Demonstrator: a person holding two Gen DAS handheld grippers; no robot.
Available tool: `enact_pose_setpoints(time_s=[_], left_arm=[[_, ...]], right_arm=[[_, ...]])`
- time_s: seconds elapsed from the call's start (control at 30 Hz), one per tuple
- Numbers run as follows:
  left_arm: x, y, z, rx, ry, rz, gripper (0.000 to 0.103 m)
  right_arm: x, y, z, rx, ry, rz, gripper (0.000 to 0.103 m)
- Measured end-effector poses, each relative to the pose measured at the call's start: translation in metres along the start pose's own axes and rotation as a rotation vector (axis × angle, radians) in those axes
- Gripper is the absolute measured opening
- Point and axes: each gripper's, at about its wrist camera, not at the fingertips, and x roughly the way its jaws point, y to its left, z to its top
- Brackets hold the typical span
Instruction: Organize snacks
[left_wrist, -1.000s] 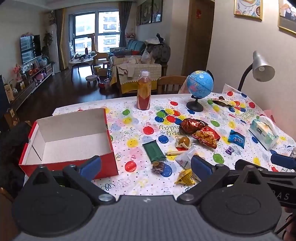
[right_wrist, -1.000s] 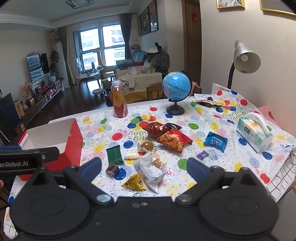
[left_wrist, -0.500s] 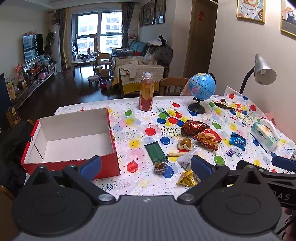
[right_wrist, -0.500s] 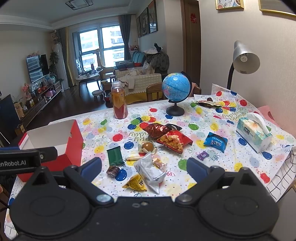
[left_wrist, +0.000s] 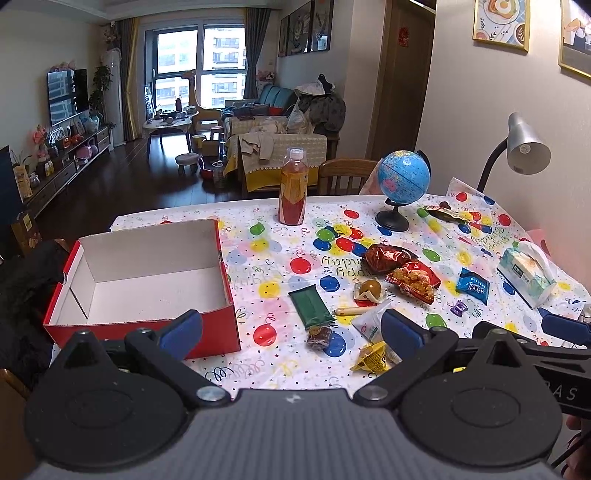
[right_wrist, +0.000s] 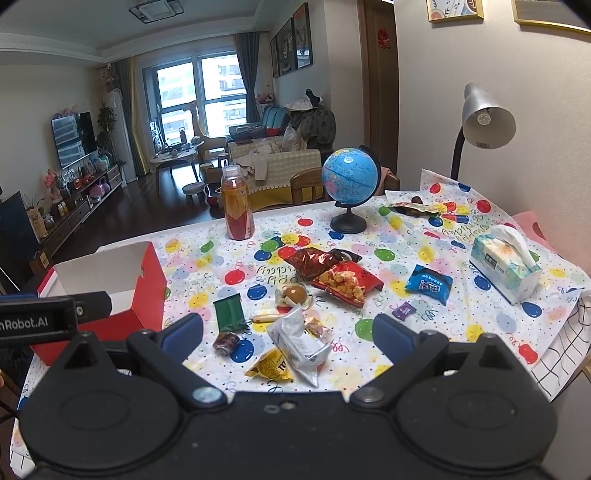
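Left wrist view: the left gripper (left_wrist: 291, 326) hangs above the near edge of the table (left_wrist: 258, 365), its blue-padded fingers (left_wrist: 183, 328) spread wide and holding nothing. Just beyond the left finger sits the red box (left_wrist: 140, 325), open and bare inside. Between the fingers lie a small dark candy (left_wrist: 319, 336) and a green packet (left_wrist: 309, 305); a yellow wrapper (left_wrist: 371, 357) sits by the right finger.

In the right wrist view the right gripper (right_wrist: 288, 332) is likewise spread and empty, poised over a silver pouch (right_wrist: 301, 345) that overlaps the yellow wrapper. Farther out are an egg-like snack (right_wrist: 294, 294), two red bags (right_wrist: 334, 271), a blue packet (right_wrist: 428, 284) and a purple candy (right_wrist: 403, 310).

Nothing has been packed yet, by the look of it. The risks I see: the two grippers are close together and could collide if both go for the central pile; the crinkly pouch may slip or drag its neighbour along; and a careless reach to the far snacks could tip the bottle (right_wrist: 237, 206) or globe (right_wrist: 350, 177).
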Motion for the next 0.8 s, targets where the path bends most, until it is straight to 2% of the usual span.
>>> enact_pose_setpoints(time_s=[0.8], left_arm=[[-0.009, -0.004, 0.006, 0.004, -0.011, -0.01, 0.103]], right_arm=[[-0.015, -0.001, 0.002, 0.015, -0.021, -0.011, 0.098]])
